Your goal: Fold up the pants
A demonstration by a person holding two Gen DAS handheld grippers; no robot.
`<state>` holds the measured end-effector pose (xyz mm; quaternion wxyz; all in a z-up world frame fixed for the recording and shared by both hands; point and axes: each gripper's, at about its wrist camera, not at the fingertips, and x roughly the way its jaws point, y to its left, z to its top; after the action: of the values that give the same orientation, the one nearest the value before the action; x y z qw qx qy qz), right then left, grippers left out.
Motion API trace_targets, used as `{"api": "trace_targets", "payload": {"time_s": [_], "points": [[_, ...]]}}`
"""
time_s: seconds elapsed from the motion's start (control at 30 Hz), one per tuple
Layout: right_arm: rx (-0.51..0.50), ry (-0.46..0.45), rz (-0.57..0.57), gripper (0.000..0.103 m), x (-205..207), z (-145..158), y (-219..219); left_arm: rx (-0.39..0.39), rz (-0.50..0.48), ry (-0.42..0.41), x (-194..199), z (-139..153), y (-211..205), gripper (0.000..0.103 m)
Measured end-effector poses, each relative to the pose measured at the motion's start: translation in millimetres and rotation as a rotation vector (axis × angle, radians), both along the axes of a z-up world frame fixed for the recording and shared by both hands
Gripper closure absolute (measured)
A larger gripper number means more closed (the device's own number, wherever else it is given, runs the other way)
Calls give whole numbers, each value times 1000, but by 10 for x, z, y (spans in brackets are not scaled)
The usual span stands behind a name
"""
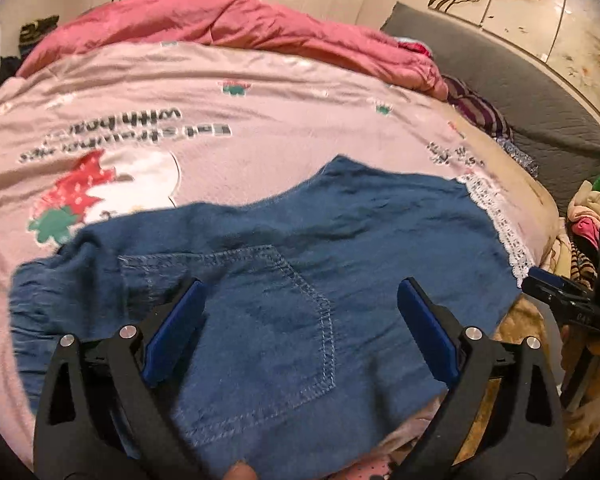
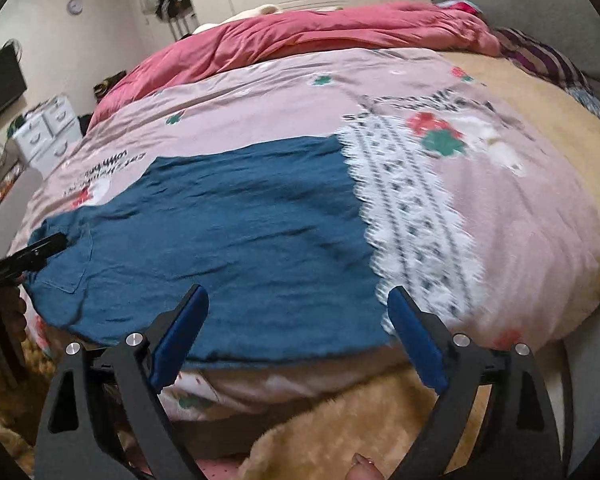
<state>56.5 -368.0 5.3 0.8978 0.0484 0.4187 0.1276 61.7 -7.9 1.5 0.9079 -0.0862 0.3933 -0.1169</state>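
Pants (image 1: 284, 248): blue, folded flat on pink bedspread (image 1: 220, 92) near bed edge | left claw (image 1: 300, 292): spread, empty, above pocket | right claw (image 2: 298, 300): spread, empty, above lace hem (image 2: 416, 216)

Quilt lettering (image 1: 140, 128) is blurred; pants (image 1: 284, 280) hide beneath the lower edge.

Pink bedspread (image 2: 520, 208) lies open beyond the pants (image 2: 228, 240); the red quilt (image 2: 300, 36) heaps across the far side.
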Motion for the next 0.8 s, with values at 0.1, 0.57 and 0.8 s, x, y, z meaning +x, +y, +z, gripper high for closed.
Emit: {"api": "trace_targets", "payload": {"time_s": [0.1, 0.57, 0.8], "points": [[-17, -10, -42, 11, -100, 20, -126, -17, -18, -34, -60, 151, -53, 10], [54, -1, -176, 8, -324, 19, -608, 25, -119, -61, -98, 384, -518, 10], [165, 33, -193, 8, -300, -100, -743, 91, -227, -90, 236, 622, -1044, 10]]}}
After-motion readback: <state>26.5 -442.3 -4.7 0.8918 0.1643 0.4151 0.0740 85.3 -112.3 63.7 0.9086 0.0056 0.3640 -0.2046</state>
